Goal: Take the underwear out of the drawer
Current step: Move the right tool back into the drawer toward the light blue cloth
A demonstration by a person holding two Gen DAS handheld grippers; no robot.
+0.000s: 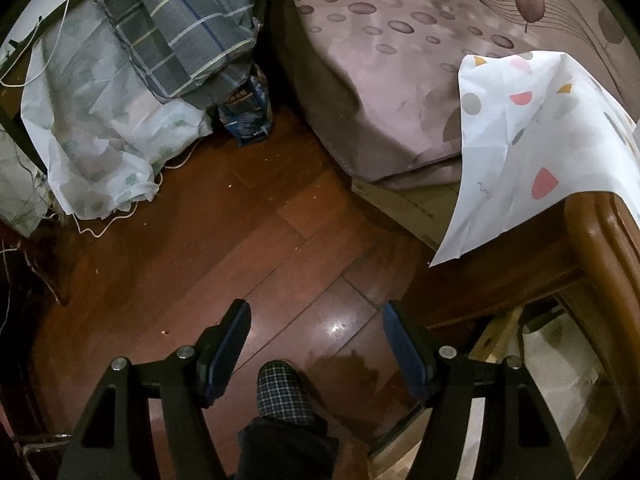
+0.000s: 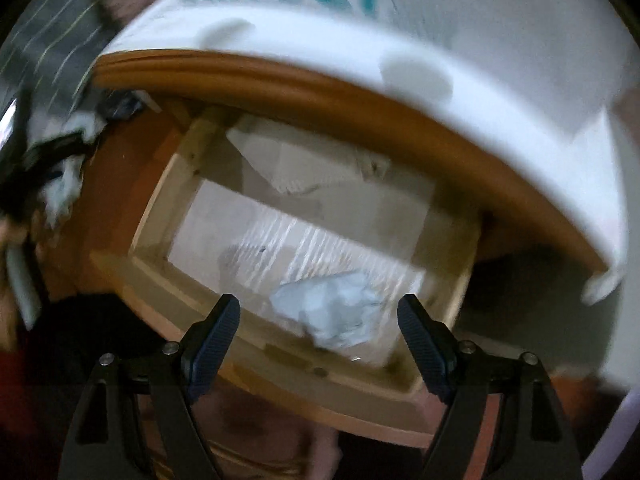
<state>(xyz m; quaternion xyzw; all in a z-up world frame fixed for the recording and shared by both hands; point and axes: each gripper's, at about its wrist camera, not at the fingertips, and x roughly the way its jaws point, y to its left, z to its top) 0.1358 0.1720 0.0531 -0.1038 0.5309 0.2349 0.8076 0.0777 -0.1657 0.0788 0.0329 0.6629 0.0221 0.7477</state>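
Note:
In the right wrist view the wooden drawer (image 2: pixel 464 280) is pulled out below a cabinet top draped in white cloth. A crumpled pale blue piece of underwear (image 2: pixel 332 312) lies on the drawer's white lining near the front wall. My right gripper (image 2: pixel 318 312) points down over it, open, its fingertips on either side above the fabric without touching it; the picture is blurred. In the left wrist view my left gripper (image 1: pixel 316 320) is open over the bare wooden floor (image 1: pixel 224 264), holding nothing. A corner of the open drawer (image 1: pixel 508 320) shows at its lower right.
A bed with a pink patterned cover (image 1: pixel 400 80) fills the top right. A white cloth with coloured shapes (image 1: pixel 528 152) hangs over the cabinet top. Bundled plaid bedding (image 1: pixel 176 28) and a white cover (image 1: pixel 100 128) lie at the left. A person's checked slipper (image 1: pixel 280 392) stands between the left fingers.

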